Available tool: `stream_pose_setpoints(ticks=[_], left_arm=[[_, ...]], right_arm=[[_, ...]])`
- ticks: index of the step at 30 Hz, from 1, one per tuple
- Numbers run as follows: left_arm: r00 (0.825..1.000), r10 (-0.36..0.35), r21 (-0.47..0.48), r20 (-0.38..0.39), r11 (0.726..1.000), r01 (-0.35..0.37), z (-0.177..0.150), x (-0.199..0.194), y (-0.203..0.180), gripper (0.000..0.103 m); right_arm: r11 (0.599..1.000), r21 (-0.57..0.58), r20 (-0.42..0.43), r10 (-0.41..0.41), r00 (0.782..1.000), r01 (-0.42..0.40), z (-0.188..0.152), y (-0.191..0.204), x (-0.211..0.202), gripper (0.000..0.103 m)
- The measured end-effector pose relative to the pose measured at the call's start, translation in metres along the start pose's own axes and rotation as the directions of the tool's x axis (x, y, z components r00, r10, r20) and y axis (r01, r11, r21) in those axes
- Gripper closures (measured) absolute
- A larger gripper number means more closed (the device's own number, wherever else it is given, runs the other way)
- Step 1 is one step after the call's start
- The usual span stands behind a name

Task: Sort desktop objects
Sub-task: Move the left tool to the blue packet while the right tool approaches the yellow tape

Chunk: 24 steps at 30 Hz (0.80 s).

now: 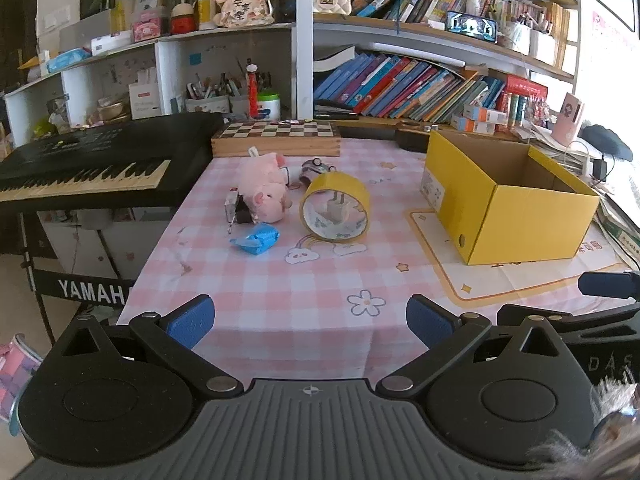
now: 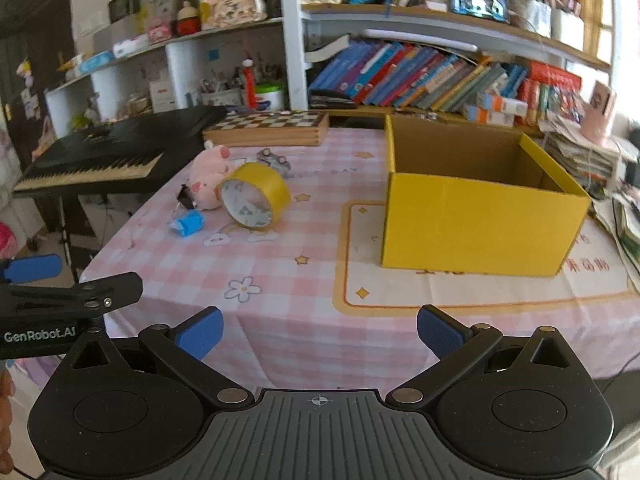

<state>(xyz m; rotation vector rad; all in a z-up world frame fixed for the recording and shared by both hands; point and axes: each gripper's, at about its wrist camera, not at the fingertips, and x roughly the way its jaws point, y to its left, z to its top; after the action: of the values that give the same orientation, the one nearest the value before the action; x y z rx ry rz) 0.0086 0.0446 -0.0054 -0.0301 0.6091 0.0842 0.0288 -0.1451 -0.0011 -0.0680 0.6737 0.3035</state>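
A counter [image 1: 304, 280] under a pink-and-white checked cloth carries a small heap of things toward its far left corner and a yellow cardboard box [image 1: 508, 216] near its right edge. The box is open at the top, brown inside, and stands on a cream mat with an orange border [image 1: 448, 276].

In the heap, a yellow roll of tape [image 1: 335, 207] stands on its edge, tilted, its pale printed inner face turned toward the cameras. Seen through its ring is a white plug [image 1: 335, 209]. Just left of the roll lies a pink plush pig [image 1: 266, 184], touching a small black-and-white item [image 1: 239, 209] at its left side. A crumpled blue wrapper [image 1: 256, 240] lies just in front of the pig. Behind the roll sits a small grey toy car [image 1: 316, 167]. A wooden chessboard case [image 1: 276, 138] lies along the far edge, and a black Yamaha keyboard [image 1: 92, 164] stands beside the left edge.

The left hand-held gripper [image 1: 310, 322] hovers over the near edge, its blue-padded fingers spread wide with nothing between them. The right hand-held gripper [image 2: 319, 332] is likewise spread and holds nothing, also at the near edge, well apart from the heap.
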Motion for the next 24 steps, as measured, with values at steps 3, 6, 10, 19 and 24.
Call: stream_pose_setpoints(ticks=[3,6,10,19,24], left_arm=[[1.0,-0.004,-0.03,-0.007,1.0,0.003,-0.001,0.003,0.008,0.0],[1.0,0.011,-0.044,0.002,0.999,-0.011,0.0,0.004,0.013,0.0],[0.999,0.042,-0.036,0.01,0.998,-0.042,0.003,0.011,0.016,0.0],[0.997,0.072,-0.082,-0.003,0.994,-0.072,0.014,0.033,0.031,0.0],[0.996,0.083,-0.097,-0.028,0.992,-0.085,0.023,0.054,0.037,0.0]], right_arm=[[1.0,-0.021,-0.002,0.012,1.0,-0.012,0.002,0.005,0.004,0.0],[0.999,-0.036,-0.008,0.03,1.0,-0.03,0.005,0.009,0.01,0.0],[0.998,-0.046,-0.013,0.048,0.999,-0.049,0.012,0.012,0.021,0.0],[0.991,-0.08,-0.03,0.105,0.994,-0.107,0.032,0.018,0.049,0.0],[0.984,-0.102,-0.054,0.141,0.988,-0.146,0.046,0.018,0.07,0.0]])
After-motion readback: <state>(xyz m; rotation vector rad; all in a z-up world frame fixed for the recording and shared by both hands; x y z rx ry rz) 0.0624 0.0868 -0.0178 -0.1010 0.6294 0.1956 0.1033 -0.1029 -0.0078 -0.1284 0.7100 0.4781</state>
